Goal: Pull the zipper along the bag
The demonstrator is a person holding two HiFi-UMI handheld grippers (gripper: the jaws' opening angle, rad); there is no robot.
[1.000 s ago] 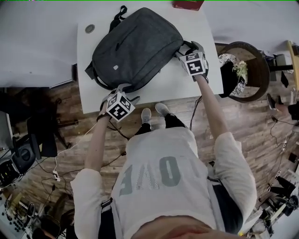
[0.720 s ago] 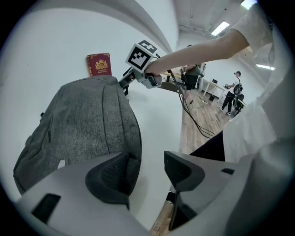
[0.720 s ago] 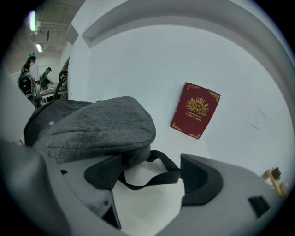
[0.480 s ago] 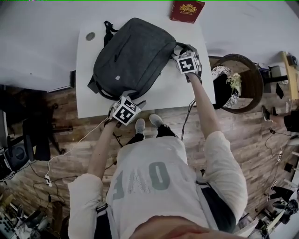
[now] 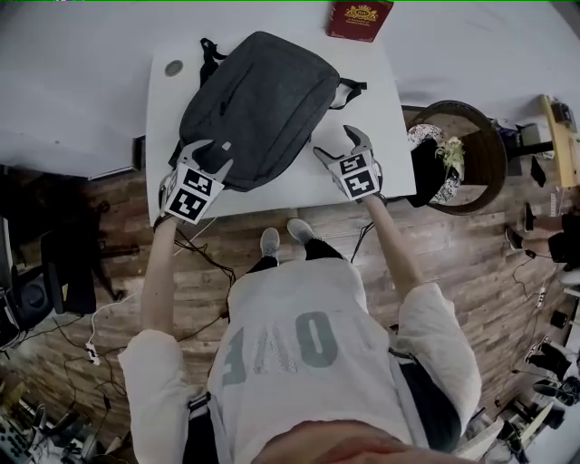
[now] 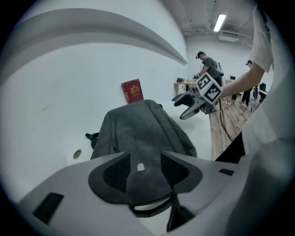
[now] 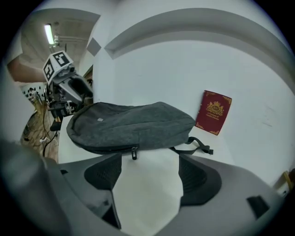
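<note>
A dark grey backpack lies on the white table. In the right gripper view its zipper runs along the near edge, with the pull hanging just beyond my jaws. My right gripper stands open over bare table to the right of the bag, touching nothing. My left gripper hovers at the bag's near left corner. Its jaws have just been closing, and the pads press on nothing; the backpack only shows beyond them. The backpack's strap trails to the right.
A red booklet leans against the wall behind the bag. A round cable hole sits in the table's far left corner. A round wooden basket stands on the floor to the right. Cables lie on the wooden floor.
My right gripper has left the bag's right end and drawn back toward the table's near edge. My left gripper has moved left and risen beside the bag's near left corner.
</note>
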